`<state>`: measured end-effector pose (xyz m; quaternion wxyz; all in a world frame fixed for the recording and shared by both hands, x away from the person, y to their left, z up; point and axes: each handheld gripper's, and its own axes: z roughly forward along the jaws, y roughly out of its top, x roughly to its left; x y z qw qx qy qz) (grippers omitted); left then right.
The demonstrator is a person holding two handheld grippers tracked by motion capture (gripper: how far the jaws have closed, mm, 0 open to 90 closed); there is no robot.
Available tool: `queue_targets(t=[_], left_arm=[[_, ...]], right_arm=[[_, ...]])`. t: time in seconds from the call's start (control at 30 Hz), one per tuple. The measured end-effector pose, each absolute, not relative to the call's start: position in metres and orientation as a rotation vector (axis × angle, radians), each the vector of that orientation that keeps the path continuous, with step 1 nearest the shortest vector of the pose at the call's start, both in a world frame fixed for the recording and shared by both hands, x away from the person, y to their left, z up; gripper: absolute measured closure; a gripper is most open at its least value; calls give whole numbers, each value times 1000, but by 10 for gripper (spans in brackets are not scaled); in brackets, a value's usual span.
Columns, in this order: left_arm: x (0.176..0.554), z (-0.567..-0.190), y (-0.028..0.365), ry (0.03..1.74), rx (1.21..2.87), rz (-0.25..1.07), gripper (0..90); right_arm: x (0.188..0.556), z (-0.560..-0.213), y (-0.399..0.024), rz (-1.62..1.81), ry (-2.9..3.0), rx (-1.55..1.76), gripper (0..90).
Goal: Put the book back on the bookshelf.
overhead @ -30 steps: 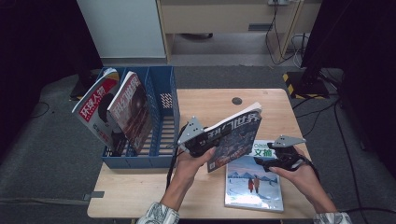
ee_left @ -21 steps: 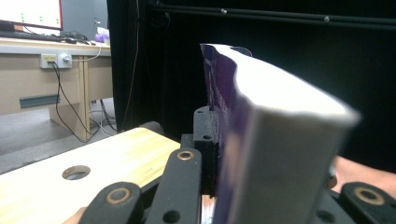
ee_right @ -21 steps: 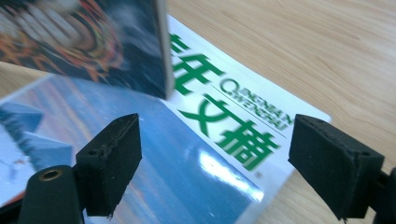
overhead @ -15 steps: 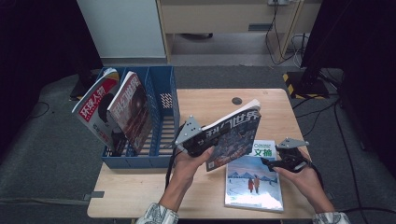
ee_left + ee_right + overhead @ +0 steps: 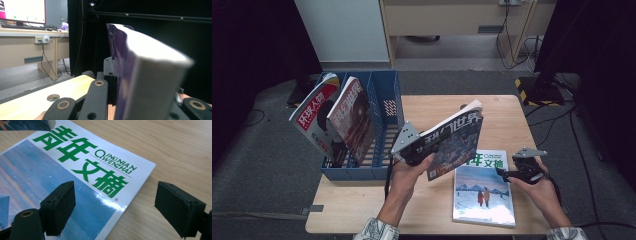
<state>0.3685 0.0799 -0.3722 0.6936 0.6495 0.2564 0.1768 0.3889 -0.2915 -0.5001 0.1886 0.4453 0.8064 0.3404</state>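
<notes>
**Sorting magazines into the blue rack, one in the air, one waiting**

Holding a dark-covered magazine (image 5: pixel 455 142) tilted above the middle of the wooden table (image 5: pixel 512 115), the left gripper (image 5: pixel 412 150) is clenched on its lower edge, the pages wedged tight between the black jaws in the left gripper view (image 5: pixel 140 82). The blue file rack (image 5: pixel 384 112) stands at about nine o'clock from that magazine, near but apart from it.

At four o'clock from the raised magazine, a second magazine (image 5: pixel 484 187) with green lettering lies flat on the table. The right gripper (image 5: pixel 507 172) hovers at its right edge with jaws spread wide and nothing between the pads; the right gripper view puts the cover's corner (image 5: pixel 100 182) just ahead of them.

The step in hand appears to be carrying the lifted magazine to the rack. The next move likely calls for turning it upright and lowering it into a free slot.

The rack's left compartments hold two magazines, a red-and-white one (image 5: pixel 314 117) and a dark red one (image 5: pixel 354 117), both leaning left. The right compartment looks free.
</notes>
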Motion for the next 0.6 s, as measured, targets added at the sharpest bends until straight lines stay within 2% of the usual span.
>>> queue_targets(t=[0.6], left_arm=[[368,-365,92,604,1437,427,824]], right_arm=[[394,-514,-320,915,2211,1388,180]])
